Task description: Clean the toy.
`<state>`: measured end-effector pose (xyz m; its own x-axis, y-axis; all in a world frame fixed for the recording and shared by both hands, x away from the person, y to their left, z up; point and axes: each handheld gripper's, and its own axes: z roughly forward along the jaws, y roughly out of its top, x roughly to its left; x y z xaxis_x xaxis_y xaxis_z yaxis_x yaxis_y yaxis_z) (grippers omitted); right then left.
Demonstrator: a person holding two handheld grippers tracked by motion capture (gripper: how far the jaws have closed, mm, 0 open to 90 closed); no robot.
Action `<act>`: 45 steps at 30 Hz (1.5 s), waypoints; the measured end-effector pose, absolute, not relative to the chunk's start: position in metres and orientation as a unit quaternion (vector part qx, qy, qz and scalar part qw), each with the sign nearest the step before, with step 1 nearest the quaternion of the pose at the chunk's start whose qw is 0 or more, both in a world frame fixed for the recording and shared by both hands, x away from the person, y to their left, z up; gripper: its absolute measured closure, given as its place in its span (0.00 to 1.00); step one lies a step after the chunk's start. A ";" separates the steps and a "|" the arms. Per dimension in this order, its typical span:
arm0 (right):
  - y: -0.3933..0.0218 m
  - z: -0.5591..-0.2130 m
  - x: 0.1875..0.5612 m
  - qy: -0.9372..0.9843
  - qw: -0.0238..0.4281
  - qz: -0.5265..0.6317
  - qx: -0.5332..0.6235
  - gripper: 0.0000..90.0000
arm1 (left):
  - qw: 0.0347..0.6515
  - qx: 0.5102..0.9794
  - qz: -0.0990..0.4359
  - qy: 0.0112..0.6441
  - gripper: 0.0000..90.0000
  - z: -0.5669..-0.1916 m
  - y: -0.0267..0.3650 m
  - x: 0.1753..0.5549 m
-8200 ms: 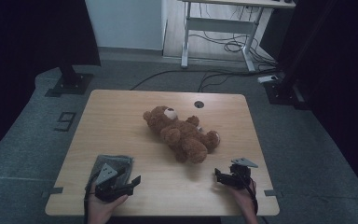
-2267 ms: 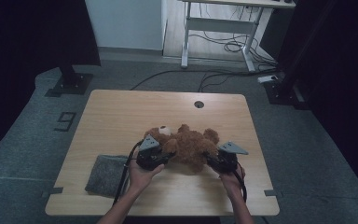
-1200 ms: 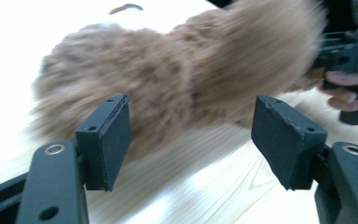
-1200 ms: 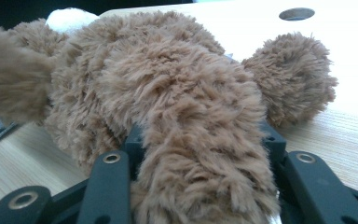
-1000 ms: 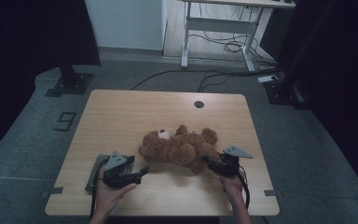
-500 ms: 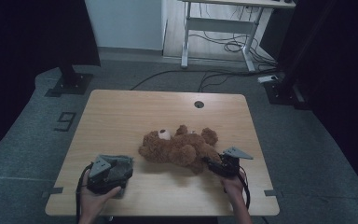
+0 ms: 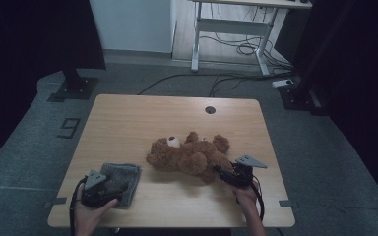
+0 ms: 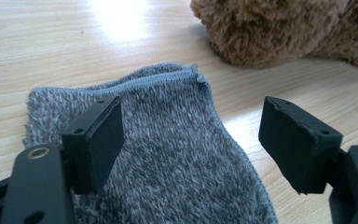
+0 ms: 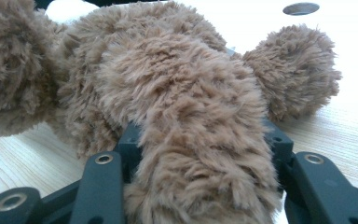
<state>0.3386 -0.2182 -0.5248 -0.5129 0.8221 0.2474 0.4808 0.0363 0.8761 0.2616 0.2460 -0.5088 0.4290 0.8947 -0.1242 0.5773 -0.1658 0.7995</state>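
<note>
The wooden surface (image 7: 142,118) sits in a dim room, and from the high view nearly everything on it lies in the near half. Biggest is the brown teddy bear (image 7: 189,157), stretched on its back just past the middle, head toward nine o'clock with the pale muzzle up, legs running off toward three and four o'clock. One paw sticks up toward twelve o'clock, well short of the round cable hole (image 7: 210,109) near the far edge.

At about seven o'clock lies the grey knitted cloth (image 7: 123,179), flat on the wood near the front edge and apart from the bear's head, with a strip of bare wood between them. In the left gripper view its stitched hem (image 8: 168,77) faces the bear (image 8: 270,28).

The left gripper (image 7: 106,189) rests over the near part of the cloth, held in the person's left hand (image 7: 88,216) at the front edge. Its jaws have just been opening and stand wide, one low over the knit, the other out past the cloth's edge over bare wood; it is released, nothing pinched, with the cloth (image 8: 168,154) lying slack between and below.

The right gripper (image 7: 221,173) sits at about five o'clock, pointing toward the bear's hind end. In the right gripper view a furry leg (image 9: 200,158) fills the gap between the jaws, both pressing into the plush. The jaws have just been easing a little wider, yet it is still grasping the leg
</note>
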 end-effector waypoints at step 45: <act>-0.218 -0.526 0.339 0.699 0.162 0.516 0.468 0.54 | 0.312 0.762 0.243 0.514 0.72 -0.545 0.218 0.292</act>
<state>0.3394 -0.2177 -0.5256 -0.5092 0.8216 0.2562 0.4868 0.0294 0.8730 0.2923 0.2184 -0.5448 0.3541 0.9339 0.0503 0.6308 -0.2782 0.7244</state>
